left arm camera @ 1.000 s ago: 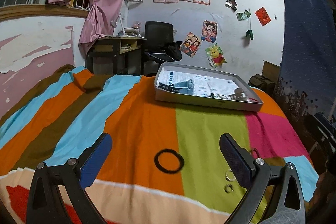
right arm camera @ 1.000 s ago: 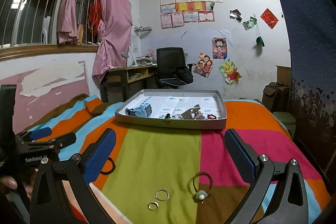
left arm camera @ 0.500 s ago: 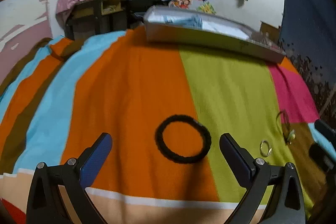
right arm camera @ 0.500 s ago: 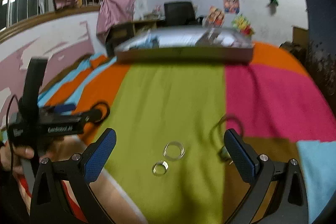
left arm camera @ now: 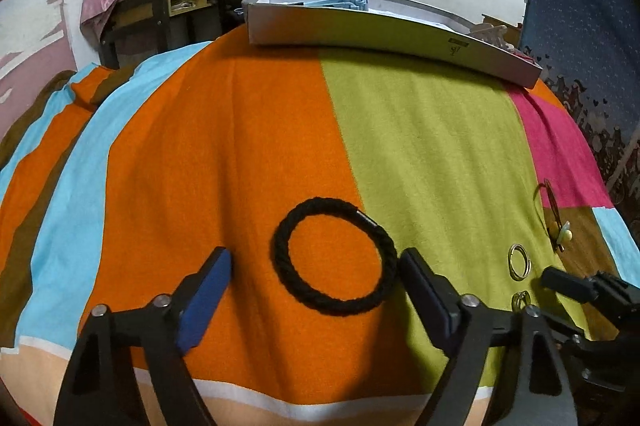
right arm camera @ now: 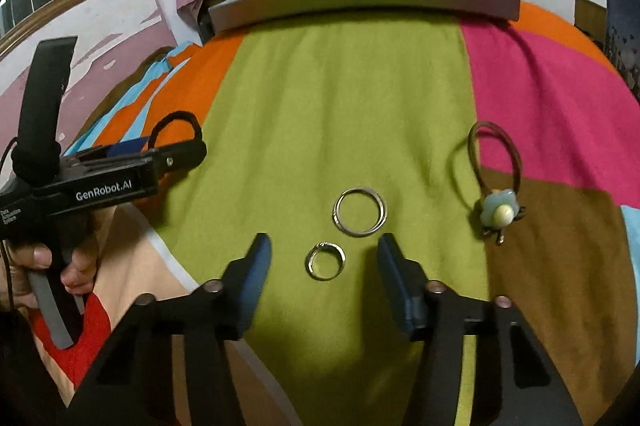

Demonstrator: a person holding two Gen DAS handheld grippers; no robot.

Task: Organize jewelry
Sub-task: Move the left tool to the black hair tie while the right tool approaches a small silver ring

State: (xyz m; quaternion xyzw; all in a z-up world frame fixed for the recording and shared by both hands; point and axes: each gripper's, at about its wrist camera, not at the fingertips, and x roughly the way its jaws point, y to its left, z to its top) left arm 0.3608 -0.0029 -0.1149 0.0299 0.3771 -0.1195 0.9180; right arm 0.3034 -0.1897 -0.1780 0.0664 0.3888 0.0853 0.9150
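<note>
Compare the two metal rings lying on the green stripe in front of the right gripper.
The larger ring is a plain thin hoop; the smaller ring has a narrower opening and a thicker band. The larger lies farther from the right gripper; the smaller sits between its open fingers. Both are silvery and lie flat.

Left tool (left arm camera: 314,266) and right tool (right arm camera: 324,262) both point forward, low, fingers spread apart; a hand (right arm camera: 48,266) grips the left tool's handle.

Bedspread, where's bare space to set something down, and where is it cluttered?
Free: the green and orange stretch between the tray and the black hair tie, and the pink panel beyond the flower hair tie. Crowded: near both open grippers, where the large ring and small ring lie close together.
</note>
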